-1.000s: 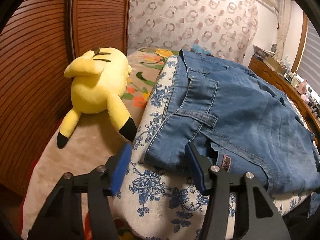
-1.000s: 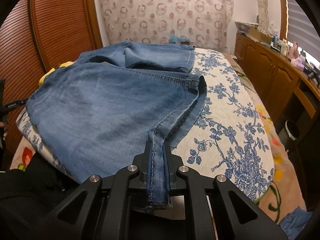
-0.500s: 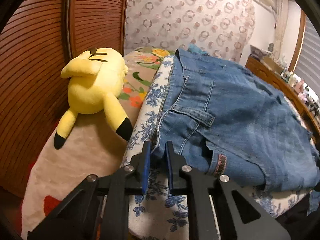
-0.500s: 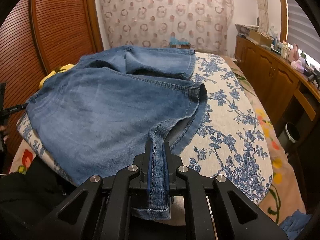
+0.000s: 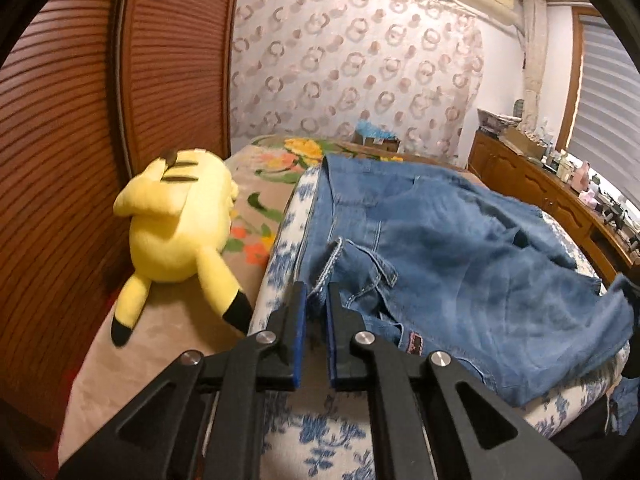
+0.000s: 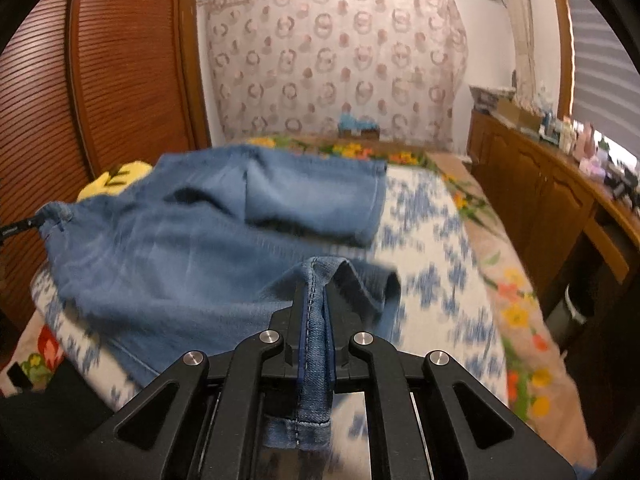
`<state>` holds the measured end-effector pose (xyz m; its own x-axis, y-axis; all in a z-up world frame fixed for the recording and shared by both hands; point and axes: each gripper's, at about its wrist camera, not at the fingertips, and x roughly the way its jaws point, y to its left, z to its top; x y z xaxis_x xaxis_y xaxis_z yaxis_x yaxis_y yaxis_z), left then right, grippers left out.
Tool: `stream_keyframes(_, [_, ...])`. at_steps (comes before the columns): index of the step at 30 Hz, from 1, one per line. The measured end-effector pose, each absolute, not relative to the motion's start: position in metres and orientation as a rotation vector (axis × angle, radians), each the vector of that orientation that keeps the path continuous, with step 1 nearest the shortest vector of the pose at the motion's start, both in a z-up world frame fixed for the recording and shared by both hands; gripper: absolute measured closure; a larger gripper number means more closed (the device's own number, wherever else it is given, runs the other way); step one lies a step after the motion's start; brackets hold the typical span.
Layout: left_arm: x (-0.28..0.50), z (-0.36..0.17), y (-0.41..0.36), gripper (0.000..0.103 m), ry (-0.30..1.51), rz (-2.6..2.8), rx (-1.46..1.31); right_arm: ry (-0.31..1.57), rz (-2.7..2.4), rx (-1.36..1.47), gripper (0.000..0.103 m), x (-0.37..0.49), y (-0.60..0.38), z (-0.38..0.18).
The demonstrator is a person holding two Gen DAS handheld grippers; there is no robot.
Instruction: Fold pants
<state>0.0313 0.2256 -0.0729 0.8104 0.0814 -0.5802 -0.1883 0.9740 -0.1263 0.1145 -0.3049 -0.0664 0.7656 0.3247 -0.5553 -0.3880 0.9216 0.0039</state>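
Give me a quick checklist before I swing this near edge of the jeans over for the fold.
1. Left tongs shut on the jeans corner: ok.
2. Right tongs shut on the jeans hem: ok.
3. Gripped edge raised off the floral cover: ok.
4. Yellow plush toy apart from the jeans: ok.
5. Far legs lying flat: not ok, rumpled.
6. Landing spot clear: cannot tell, blurred.

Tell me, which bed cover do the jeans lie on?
The jeans lie on the white cover with blue flowers, not the beige one under the yellow plush toy.
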Motion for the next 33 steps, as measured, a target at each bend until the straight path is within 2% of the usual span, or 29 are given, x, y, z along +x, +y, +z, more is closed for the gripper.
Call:
stream_keyframes(7, [0.048, -0.077, 0.216, 0.098, 0.627, 0.144, -0.152, 0.549, 0.428, -0.127, 0.099, 0.165, -0.279, -0.053])
stream_keyframes(13, [0.049, -0.091, 0.212, 0.098, 0.651, 0.137, -0.161, 0.664, 0.487, -0.144, 0.099, 0.196, -0.244, -0.081])
stream_keyframes(16, [0.046, -0.092, 0.209, 0.098, 0.653, 0.136, -0.16, 0.695, 0.478, -0.154, 0.087, 0.192, -0.243, -0.087])
stream_keyframes(18, [0.047, -0.092, 0.209, 0.098, 0.651, 0.135, -0.163, 0.704, 0.478, -0.138, 0.065, 0.185, -0.25, -0.085])
stream_keyframes(20, [0.044, -0.094, 0.207, 0.098, 0.651, 0.134, -0.168, 0.695, 0.477, -0.124, 0.058, 0.173, -0.261, -0.08])
stream_keyframes(31, [0.044, -0.098, 0.205, 0.099, 0.658, 0.135, -0.174, 0.748, 0.489, -0.106, 0.057, 0.136, -0.288, -0.095])
stream_keyframes(33, [0.044, -0.096, 0.205, 0.1, 0.651, 0.139, -0.168, 0.746, 0.488, -0.097, 0.059, 0.141, -0.285, -0.097])
